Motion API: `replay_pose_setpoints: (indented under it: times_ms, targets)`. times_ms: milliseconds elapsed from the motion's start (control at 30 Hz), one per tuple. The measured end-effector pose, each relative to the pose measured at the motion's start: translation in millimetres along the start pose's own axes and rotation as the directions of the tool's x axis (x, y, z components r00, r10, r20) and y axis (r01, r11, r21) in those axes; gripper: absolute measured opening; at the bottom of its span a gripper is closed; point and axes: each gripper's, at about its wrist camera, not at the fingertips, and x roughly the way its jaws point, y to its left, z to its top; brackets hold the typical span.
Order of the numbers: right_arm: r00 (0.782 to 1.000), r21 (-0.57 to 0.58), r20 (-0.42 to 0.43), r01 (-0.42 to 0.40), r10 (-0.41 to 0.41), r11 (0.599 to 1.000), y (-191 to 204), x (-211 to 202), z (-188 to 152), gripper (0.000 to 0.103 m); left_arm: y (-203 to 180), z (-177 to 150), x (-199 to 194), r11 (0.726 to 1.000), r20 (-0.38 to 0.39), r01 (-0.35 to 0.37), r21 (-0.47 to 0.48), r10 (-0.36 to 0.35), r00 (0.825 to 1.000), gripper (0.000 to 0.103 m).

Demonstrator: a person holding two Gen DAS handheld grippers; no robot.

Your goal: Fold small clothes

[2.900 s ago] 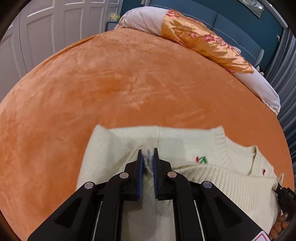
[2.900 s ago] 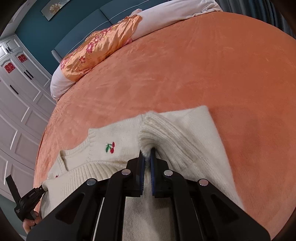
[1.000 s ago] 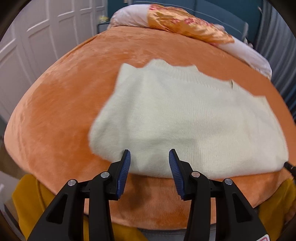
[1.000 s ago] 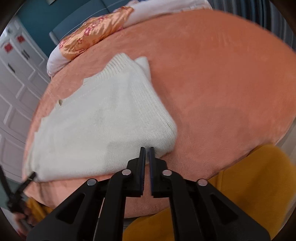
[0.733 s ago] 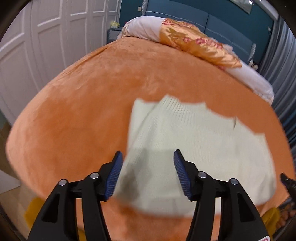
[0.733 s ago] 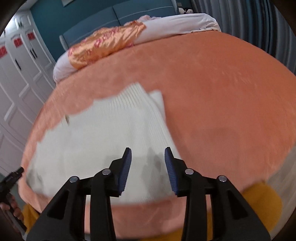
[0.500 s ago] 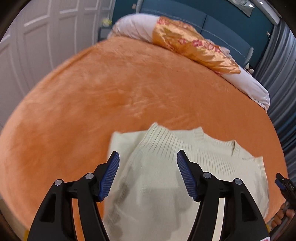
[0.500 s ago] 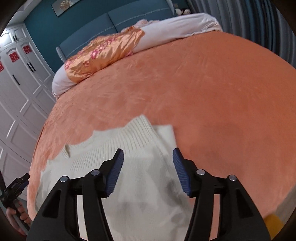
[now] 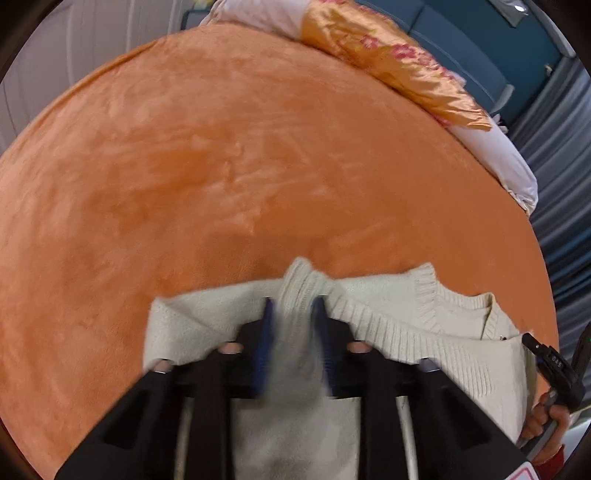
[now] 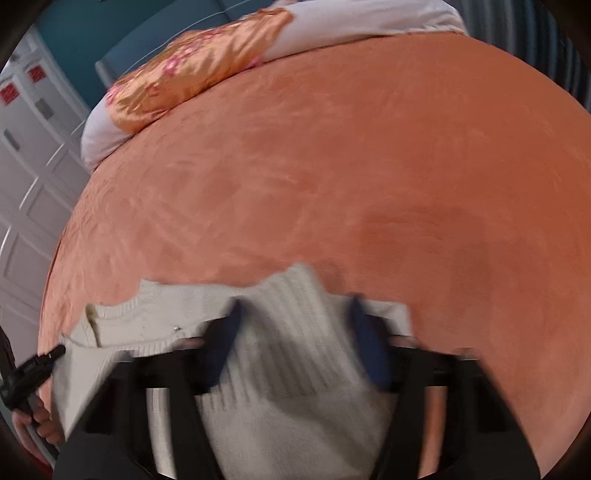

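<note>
Cream sweater (image 9: 436, 332) lies on the orange bed (image 9: 221, 166) at its near edge, long axis left-right. Left tongs (image 9: 293, 317) part-closed around a ribbed fold; right tongs (image 10: 295, 325) spread wide over it.

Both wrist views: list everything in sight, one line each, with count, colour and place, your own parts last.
sweater: one, cream knit, near edge of the bed, under both grippers.
blanket: one, orange plush, covering the bed.
satin pillow: one, orange with pink flowers, at the head of the bed.
bedding: white, beneath the satin pillow.
headboard: one, teal, behind the pillow.
wardrobe doors: white, beside the bed.
curtain: grey, on the opposite side.
left gripper: one, black with blue pads, astride a ribbed fold.
right gripper: one, same colours, jaws wide over the sweater.
</note>
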Motion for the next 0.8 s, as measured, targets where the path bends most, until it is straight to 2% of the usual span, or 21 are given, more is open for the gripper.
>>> replay_pose_setpoints:
  times_ms: [33, 100, 167, 233, 267, 333, 367, 433, 500, 600, 633, 733, 800]
  targets:
    - [1.000, -0.014, 0.005, -0.017, 0.017, 1.000, 2.7, -2.4, 0.0, 0.010, -3.4, 0.8, -4.8, 1.000, 0.024, -0.014, 0.024, 0.014, 1.000, 0.011]
    - [0.995, -0.028, 0.083, -0.057, 0.059, 0.998, 8.4, -22.5, 2.8, 0.009, -9.3, 2.7, -16.1, 0.998, 0.079, -0.038, 0.055, 0.034, 0.996, 0.010]
    - [0.979, -0.022, 0.178, -0.101, 0.103, 0.995, 9.7, -48.6, 7.1, 0.009, -12.0, 7.6, -27.8, 0.997, 0.130, -0.050, 0.057, 0.042, 0.991, 0.010]
    - [0.966, 0.006, 0.236, -0.110, 0.106, 0.994, 2.1, -61.9, 11.6, 0.009, -10.3, 12.2, -28.9, 0.996, 0.150, -0.071, 0.049, 0.063, 0.987, 0.010]
    - [0.966, 0.029, 0.243, -0.101, 0.091, 0.994, -6.6, -61.2, 13.1, 0.009, -7.1, 13.6, -22.6, 0.995, 0.142, -0.091, 0.045, 0.084, 0.986, 0.010]
    - [0.978, 0.059, 0.200, -0.067, 0.054, 0.996, -19.7, -44.8, 11.8, 0.009, -1.0, 9.2, 2.1, 0.993, 0.076, -0.112, 0.041, 0.109, 0.991, 0.010]
    - [0.991, 0.075, 0.129, -0.040, 0.030, 0.996, -27.6, -24.1, 7.7, 0.009, 0.6, 6.0, 11.8, 0.990, 0.052, -0.130, 0.048, 0.127, 0.990, 0.010]
    - [0.999, 0.056, 0.028, 0.020, -0.022, 0.998, -33.6, 7.0, -6.6, 0.010, 2.7, -1.6, 20.3, 0.987, 0.069, -0.156, 0.048, 0.153, 0.986, 0.011]
    - [0.999, 0.076, 0.036, 0.010, -0.012, 0.997, -35.7, 8.4, -8.1, 0.011, 1.6, -1.2, 18.7, 0.985, 0.073, -0.167, 0.044, 0.164, 0.984, 0.013]
    - [1.000, 0.082, 0.010, 0.016, -0.016, 0.996, -33.0, 6.9, -5.0, 0.013, 1.4, -2.7, 10.5, 0.983, 0.087, -0.179, 0.039, 0.176, 0.981, 0.022]
    - [0.999, 0.082, 0.019, 0.027, -0.029, 0.996, -30.5, 0.0, -4.9, 0.017, -0.7, -3.6, -1.0, 0.980, 0.107, -0.195, 0.031, 0.190, 0.976, 0.031]
    - [0.989, 0.082, 0.127, 0.069, -0.079, 0.994, -18.3, -42.3, -10.7, 0.023, -10.1, -14.6, -36.3, 0.972, 0.168, -0.235, 0.025, 0.228, 0.959, 0.033]
    - [0.980, 0.025, 0.200, -0.006, 0.001, 1.000, 8.0, -78.7, -25.2, 0.024, -23.5, -29.5, -65.9, 0.975, 0.207, -0.219, 0.034, 0.207, 0.956, 0.033]
